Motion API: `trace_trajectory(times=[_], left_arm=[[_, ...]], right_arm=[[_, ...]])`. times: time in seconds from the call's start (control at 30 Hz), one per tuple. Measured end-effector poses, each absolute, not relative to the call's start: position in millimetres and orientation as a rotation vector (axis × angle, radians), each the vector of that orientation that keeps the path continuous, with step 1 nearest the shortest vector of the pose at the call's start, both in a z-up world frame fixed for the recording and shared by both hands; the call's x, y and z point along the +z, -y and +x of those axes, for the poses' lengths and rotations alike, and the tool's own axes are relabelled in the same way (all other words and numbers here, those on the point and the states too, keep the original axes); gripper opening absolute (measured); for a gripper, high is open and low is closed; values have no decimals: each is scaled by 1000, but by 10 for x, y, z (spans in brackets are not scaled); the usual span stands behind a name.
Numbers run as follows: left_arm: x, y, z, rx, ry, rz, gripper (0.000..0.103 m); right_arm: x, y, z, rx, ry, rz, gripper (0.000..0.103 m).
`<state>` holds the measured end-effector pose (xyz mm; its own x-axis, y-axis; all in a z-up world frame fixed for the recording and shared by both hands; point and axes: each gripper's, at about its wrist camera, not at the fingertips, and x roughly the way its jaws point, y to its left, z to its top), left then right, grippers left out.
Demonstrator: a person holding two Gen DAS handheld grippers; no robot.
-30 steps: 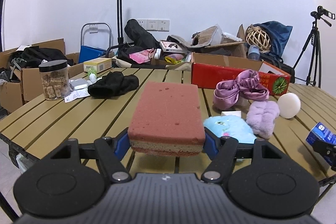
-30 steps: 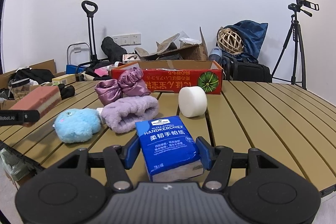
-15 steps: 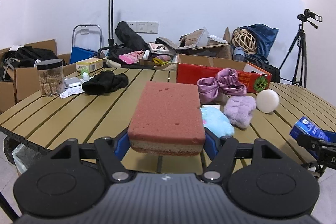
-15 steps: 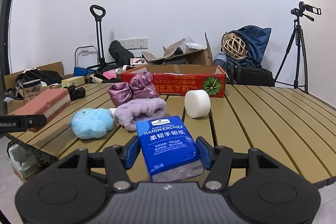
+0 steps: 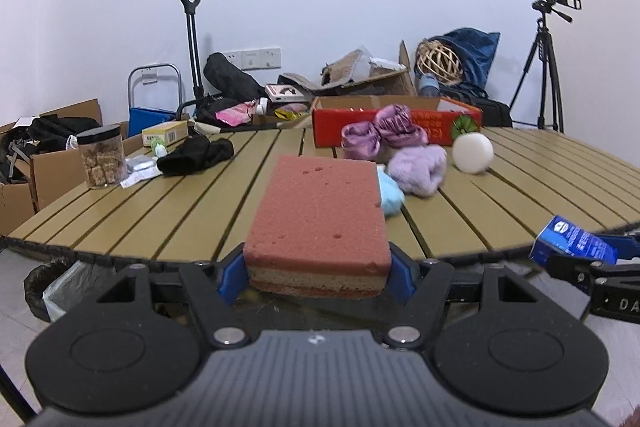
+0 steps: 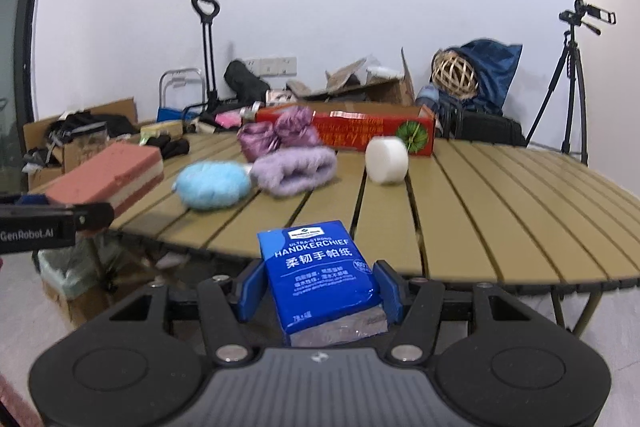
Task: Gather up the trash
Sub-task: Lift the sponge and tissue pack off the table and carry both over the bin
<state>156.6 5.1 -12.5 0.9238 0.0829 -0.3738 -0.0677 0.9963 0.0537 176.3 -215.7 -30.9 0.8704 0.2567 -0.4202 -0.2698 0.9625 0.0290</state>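
My left gripper (image 5: pixel 317 273) is shut on a thick pink and tan sponge (image 5: pixel 318 215), held just off the near edge of the slatted table (image 5: pixel 168 211). The same sponge (image 6: pixel 106 177) shows at the left of the right wrist view. My right gripper (image 6: pixel 320 293) is shut on a blue handkerchief tissue pack (image 6: pixel 320 275), also held off the table's near edge. That pack (image 5: pixel 572 241) appears at the right of the left wrist view. A bin with a plastic liner (image 5: pixel 52 291) stands on the floor under the table's left edge.
On the table lie a blue plush (image 6: pixel 212 185), a lilac fluffy item (image 6: pixel 296 169), a purple satin item (image 6: pixel 276 137), a white roll (image 6: pixel 386 161), a red box (image 6: pixel 376 133), a black cloth (image 5: pixel 196 155) and a jar (image 5: pixel 102 157). Boxes, bags and a tripod (image 5: pixel 546 67) stand behind.
Both grippers have drawn back from over the table to beyond its near edge, still holding the sponge and the tissue pack. The table's edge and the floor now show.
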Motion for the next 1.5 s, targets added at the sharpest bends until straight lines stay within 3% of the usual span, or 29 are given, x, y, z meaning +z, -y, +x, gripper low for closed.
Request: trace_trajectory(times=[1.0, 1.5], left_arm=[[-898, -160, 1198, 79, -758, 29, 70], [-1110, -352, 1361, 129, -854, -16, 70]], right_arm=[[-1143, 1930, 1536, 283, -886, -126, 57], [-1429, 1599, 1790, 331, -982, -154, 57]])
